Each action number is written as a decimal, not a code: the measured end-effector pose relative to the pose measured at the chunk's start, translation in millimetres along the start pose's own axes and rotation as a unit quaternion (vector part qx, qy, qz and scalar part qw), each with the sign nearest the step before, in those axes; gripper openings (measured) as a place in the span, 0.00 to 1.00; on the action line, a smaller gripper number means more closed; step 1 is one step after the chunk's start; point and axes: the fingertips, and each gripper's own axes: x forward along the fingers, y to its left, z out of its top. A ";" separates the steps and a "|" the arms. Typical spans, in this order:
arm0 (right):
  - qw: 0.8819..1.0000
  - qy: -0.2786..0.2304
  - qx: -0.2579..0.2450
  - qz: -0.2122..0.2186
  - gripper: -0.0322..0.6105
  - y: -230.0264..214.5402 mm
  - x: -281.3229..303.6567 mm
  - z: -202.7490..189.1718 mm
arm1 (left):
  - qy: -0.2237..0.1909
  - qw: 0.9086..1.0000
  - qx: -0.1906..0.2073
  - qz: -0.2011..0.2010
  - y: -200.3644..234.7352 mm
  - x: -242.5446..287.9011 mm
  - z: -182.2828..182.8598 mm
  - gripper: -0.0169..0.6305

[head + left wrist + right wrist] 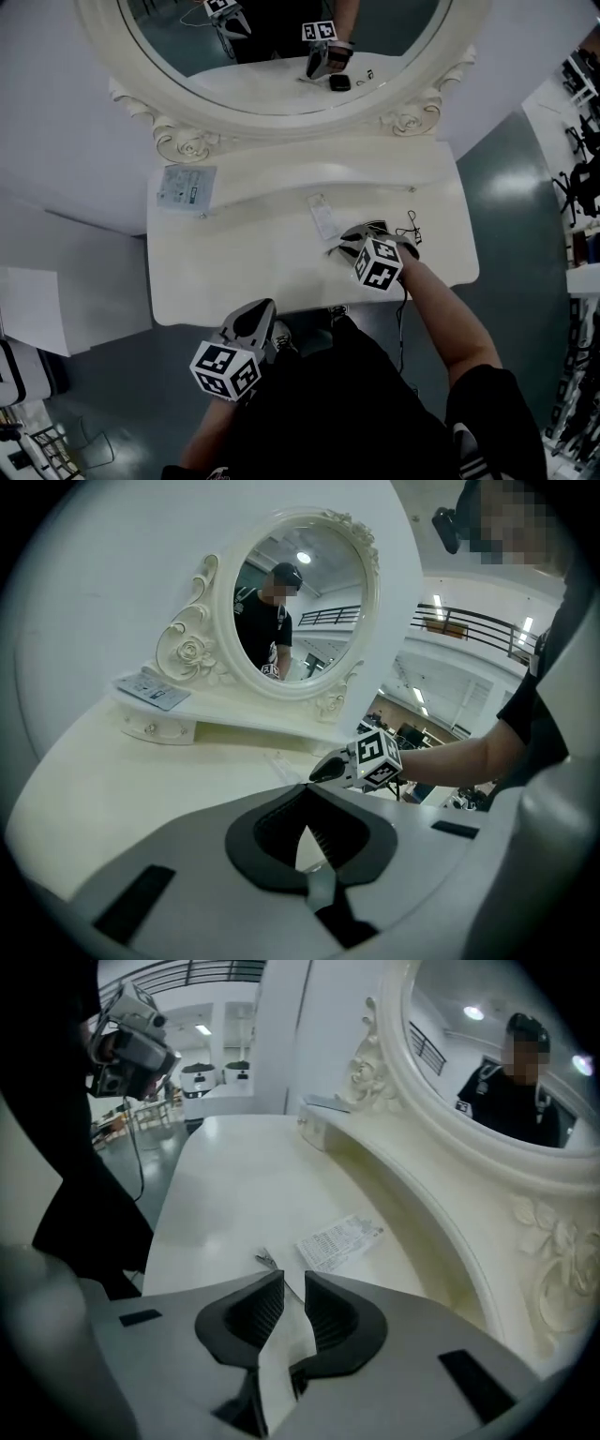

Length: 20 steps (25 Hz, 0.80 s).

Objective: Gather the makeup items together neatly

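White vanity table [234,272] fills my head view, with the oval mirror [281,56] at its back. My right gripper [293,1279] is down on the tabletop at the right. Its jaws stand narrow, just a slit of white showing between the pads. A thin metal piece [266,1260] lies at the tips and runs into that slit, and I can't see the pads pressing on it. Just beyond the tips lies a printed sachet [322,217], flat on the table and apart from the jaws. A small black wiry item [413,230] sits just beside the gripper, toward the table's right end. Well apart from all that, a flat packet [185,186] rests on the raised shelf at the left, below the mirror's carved frame. My left gripper [307,791] hovers at the near edge of the table, tips together, nothing between them.
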 end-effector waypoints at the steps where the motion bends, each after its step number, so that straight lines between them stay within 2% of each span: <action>1: 1.000 0.007 -0.022 0.019 0.18 1.5 2.6 -1.0 | 0.000 1.000 0.000 0.002 0.0 -0.2 -0.3 0.04; 5: 0.991 0.031 -0.104 0.081 0.18 10.2 12.2 -5.4 | -0.002 1.000 -0.009 0.014 3.5 -2.2 -3.1 0.04; 9: 0.982 0.049 -0.132 0.124 0.18 13.9 19.2 -11.7 | -0.003 0.999 -0.020 0.026 5.3 -1.5 -6.5 0.04; 15: 0.980 0.058 -0.110 0.158 0.14 16.9 20.3 -10.8 | -0.005 0.999 -0.030 0.030 5.7 3.7 -7.9 0.04; 17: 0.981 0.064 -0.100 0.152 0.12 17.3 21.1 -10.1 | -0.006 0.999 -0.027 0.026 3.2 6.6 -6.0 0.04; 20: 0.989 0.062 -0.040 0.129 0.11 16.6 20.8 -4.7 | -0.008 1.000 -0.022 0.018 0.4 9.5 -2.0 0.04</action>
